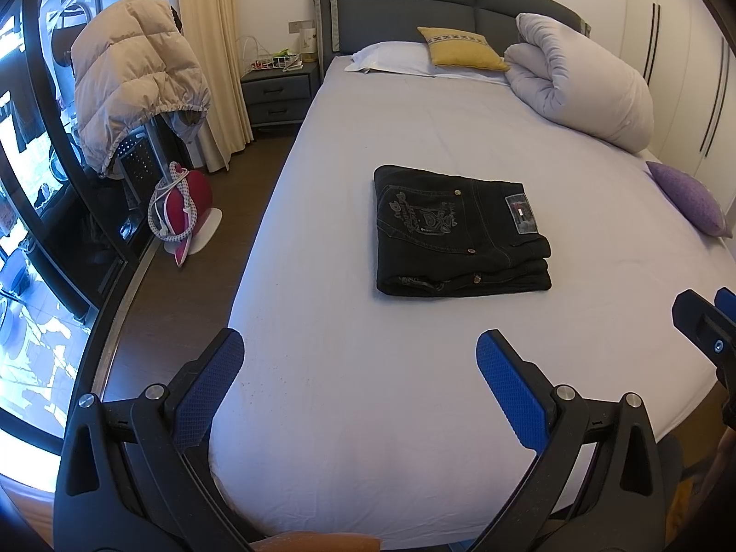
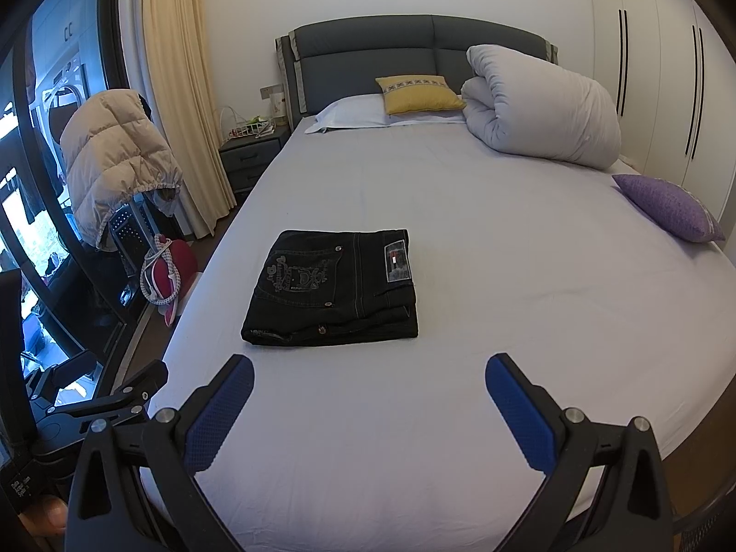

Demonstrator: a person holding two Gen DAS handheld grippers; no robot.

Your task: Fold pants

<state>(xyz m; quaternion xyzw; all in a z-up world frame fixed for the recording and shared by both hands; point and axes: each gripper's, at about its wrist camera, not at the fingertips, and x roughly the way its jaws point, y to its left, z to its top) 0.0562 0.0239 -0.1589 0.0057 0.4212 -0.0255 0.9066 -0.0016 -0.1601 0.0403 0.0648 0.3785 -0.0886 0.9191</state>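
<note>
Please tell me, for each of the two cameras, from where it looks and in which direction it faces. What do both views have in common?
Left wrist: sits above the bed's foot, faces the headboard; its own open left gripper shows, the right gripper at the right edge.
Right wrist: beside it, facing likewise; its own open right gripper shows, the left gripper's body at lower left.
Shared: folded black pants on the bed sheet, yellow cushion, rolled duvet.

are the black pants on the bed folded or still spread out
Folded. The black pants lie as a compact stacked rectangle on the bed sheet, layered edges showing at the near side, back pocket and waistband label on top.
</note>
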